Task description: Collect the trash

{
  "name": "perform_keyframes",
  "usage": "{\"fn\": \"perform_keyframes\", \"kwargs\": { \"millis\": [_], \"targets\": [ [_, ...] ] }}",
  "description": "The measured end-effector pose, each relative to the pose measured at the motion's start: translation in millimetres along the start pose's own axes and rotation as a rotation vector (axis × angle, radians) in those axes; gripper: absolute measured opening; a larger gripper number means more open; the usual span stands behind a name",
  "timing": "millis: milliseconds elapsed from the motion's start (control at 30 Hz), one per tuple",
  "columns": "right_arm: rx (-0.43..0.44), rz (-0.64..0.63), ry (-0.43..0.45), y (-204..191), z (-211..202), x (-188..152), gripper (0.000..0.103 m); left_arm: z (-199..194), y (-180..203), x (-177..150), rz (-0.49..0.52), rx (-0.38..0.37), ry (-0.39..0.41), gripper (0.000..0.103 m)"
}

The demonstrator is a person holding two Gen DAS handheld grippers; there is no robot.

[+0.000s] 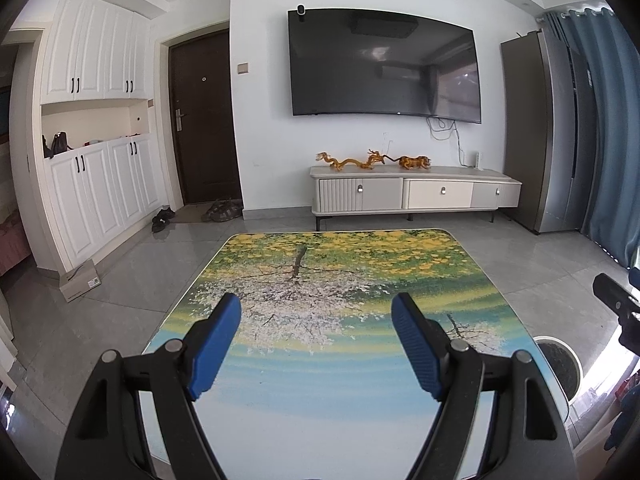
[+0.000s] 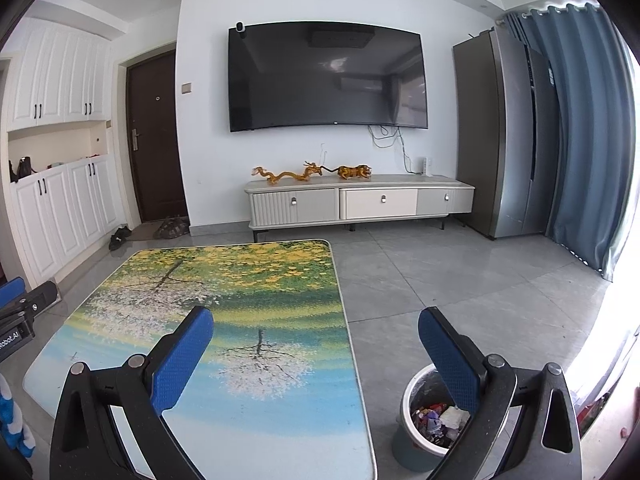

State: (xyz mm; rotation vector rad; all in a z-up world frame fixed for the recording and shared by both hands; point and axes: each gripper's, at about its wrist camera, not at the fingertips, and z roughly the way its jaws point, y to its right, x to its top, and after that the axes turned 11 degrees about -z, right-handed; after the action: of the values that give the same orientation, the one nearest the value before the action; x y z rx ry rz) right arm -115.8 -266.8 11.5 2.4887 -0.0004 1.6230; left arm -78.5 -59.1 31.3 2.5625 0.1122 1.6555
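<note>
- Only our right view showed the trash (image 2: 438,420): mixed wrappers heaped in the bin (image 2: 412,394), on the floor just right of the table (image 2: 280,360).
- We couldn't tell any long axis.
- Our left gripper (image 1: 316,312) and right gripper (image 2: 316,324) were released, grasping nothing.

Only one readable text: white letters "obot.AI" — cut off at the frame's left edge — on the black body of the left gripper (image 2: 16,334) in the right wrist view. A label with a small code square on the cardboard box (image 1: 80,280) on the floor, too small to read. Nothing legible elsewhere.
</note>
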Motion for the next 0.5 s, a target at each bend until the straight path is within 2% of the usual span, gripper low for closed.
{"fn": "perform_keyframes", "kwargs": {
  "millis": [500],
  "targets": [
    [-0.034, 0.026, -0.005, 13.4, -2.6, -8.9, 0.103, -2.7, 24.9, 3.4, 0.053, -0.031, 0.037, 0.077]
  ]
}}
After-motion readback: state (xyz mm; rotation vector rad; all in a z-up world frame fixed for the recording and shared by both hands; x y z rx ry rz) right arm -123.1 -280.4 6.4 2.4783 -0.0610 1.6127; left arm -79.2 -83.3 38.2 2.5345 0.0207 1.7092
